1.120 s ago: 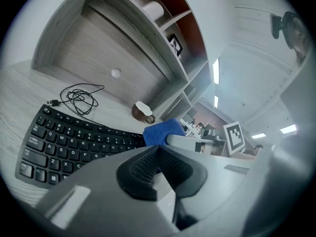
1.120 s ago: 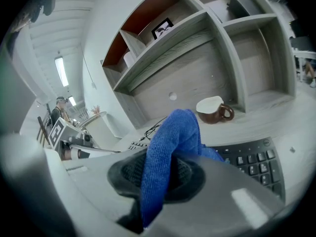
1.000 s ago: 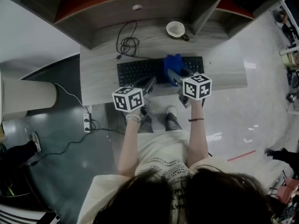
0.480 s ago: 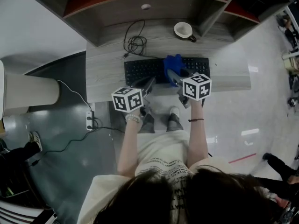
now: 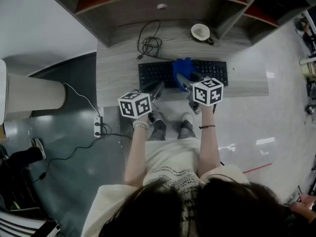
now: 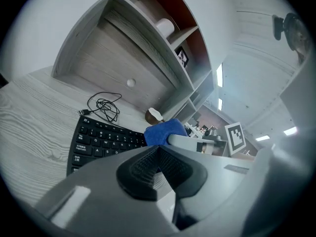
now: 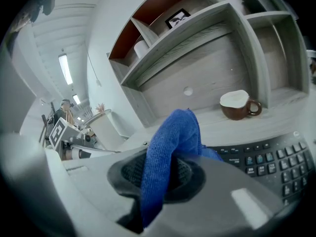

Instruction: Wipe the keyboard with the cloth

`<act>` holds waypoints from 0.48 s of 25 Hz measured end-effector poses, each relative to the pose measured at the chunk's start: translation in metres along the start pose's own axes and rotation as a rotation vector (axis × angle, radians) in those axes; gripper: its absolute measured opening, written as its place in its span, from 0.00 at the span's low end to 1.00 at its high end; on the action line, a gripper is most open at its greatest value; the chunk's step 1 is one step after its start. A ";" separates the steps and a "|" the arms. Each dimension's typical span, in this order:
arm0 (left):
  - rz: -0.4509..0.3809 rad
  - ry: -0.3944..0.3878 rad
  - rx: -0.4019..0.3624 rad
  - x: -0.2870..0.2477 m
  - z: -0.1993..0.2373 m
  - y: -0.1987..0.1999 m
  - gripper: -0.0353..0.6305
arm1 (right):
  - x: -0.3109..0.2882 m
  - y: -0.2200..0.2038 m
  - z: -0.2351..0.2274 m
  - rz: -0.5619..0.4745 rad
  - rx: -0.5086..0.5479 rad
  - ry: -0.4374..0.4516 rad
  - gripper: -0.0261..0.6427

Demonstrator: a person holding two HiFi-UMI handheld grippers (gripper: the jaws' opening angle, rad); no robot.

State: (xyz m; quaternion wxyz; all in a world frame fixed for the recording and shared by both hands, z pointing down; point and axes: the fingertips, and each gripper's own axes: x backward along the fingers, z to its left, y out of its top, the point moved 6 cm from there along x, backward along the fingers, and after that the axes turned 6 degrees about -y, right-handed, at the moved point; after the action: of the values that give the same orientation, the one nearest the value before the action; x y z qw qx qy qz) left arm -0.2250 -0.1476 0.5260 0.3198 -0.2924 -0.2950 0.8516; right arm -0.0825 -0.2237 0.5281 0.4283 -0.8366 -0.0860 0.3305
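Observation:
A black keyboard point(image 5: 158, 73) lies across the grey wooden desk point(image 5: 118, 70). A blue cloth point(image 5: 183, 67) rests on the keyboard's middle, pinched in my right gripper point(image 5: 185, 80), which is shut on it; in the right gripper view the cloth point(image 7: 170, 152) bulges up between the jaws over the keys point(image 7: 266, 157). My left gripper point(image 5: 157, 89) hovers at the keyboard's front left edge, jaws shut with nothing between them. In the left gripper view the keyboard point(image 6: 101, 137) and the blue cloth point(image 6: 165, 131) show ahead.
A coiled black cable point(image 5: 149, 46) lies behind the keyboard. A brown and white cup point(image 5: 201, 32) stands at the back right. Shelving point(image 5: 163, 4) rises over the desk's rear. A power strip point(image 5: 99, 127) with cords lies on the floor at left.
Both grippers keep the same place in the head view; the desk and keyboard have shifted rightward in the picture as the head camera moved.

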 end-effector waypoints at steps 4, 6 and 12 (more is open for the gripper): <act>0.000 -0.001 -0.001 0.006 0.006 0.001 0.06 | -0.005 0.000 0.008 0.000 0.003 0.002 0.13; 0.001 -0.002 -0.003 0.009 0.008 0.002 0.06 | -0.008 0.000 0.011 0.001 0.005 0.003 0.13; 0.001 -0.003 -0.006 0.017 0.014 0.005 0.06 | -0.017 0.000 0.022 0.001 0.010 0.013 0.13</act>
State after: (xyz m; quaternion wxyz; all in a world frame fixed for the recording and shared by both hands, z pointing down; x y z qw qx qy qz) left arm -0.2468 -0.1425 0.5266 0.3182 -0.2919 -0.2979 0.8514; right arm -0.1096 -0.2160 0.5273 0.4327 -0.8366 -0.0812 0.3259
